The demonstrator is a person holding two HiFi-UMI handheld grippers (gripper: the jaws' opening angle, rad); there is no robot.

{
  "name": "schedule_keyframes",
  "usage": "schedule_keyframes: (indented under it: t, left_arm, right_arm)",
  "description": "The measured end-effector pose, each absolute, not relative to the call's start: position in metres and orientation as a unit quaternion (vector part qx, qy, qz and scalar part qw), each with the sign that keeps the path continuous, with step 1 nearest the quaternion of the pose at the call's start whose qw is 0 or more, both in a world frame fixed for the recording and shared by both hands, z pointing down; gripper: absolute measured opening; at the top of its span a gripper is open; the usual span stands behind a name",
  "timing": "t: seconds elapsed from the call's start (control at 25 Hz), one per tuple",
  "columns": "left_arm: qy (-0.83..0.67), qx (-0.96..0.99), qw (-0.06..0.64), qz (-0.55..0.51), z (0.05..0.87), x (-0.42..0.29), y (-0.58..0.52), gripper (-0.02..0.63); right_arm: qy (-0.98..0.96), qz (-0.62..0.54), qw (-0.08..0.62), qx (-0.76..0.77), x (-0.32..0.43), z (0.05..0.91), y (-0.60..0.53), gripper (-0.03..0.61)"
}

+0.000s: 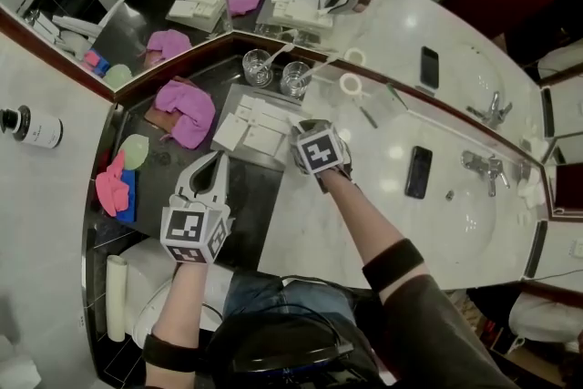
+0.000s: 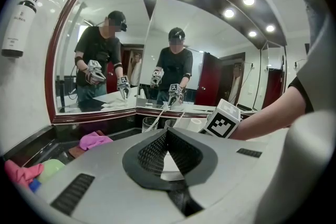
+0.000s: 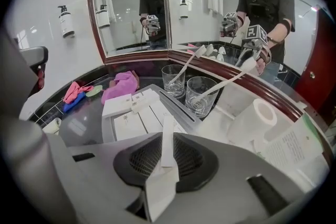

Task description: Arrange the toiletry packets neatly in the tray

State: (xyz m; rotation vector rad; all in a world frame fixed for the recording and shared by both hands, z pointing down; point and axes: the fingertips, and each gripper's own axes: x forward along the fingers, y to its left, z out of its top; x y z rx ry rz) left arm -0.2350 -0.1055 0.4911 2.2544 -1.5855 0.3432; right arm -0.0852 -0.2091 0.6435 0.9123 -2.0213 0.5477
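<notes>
Right gripper: jaws narrow, pinching a thin white toiletry packet edge-on at the tray's 4 o'clock corner. Other white packets lie flat in the tray. Left gripper: jaws together, empty, at the tray's 7 o'clock.

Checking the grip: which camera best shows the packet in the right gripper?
Right gripper view: the packet stands edge-on between its jaws. Head view hides it under the right gripper; left gripper view misses it.

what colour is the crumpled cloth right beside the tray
Magenta pink; the cloth shows best in the head view.
</notes>
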Motion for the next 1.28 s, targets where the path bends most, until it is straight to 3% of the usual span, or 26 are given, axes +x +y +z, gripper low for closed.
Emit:
schedule_keyframes:
  t: [0.76,1.28]
  left_arm:
    - [-0.530,0.823,0.153,0.135,0.459,-0.161,-0.088,0.002]
    - [-0.529,0.821,0.147,0.154,0.445,-0.120,-0.058,0.002]
  right_arm:
    - [-0.864,0.062,0.422,0.269,0.005,0.588,-0.096,0.080]
    - [-0.852,0.043,0.480,0.202,0.064,0.659,-0.015,0.083]
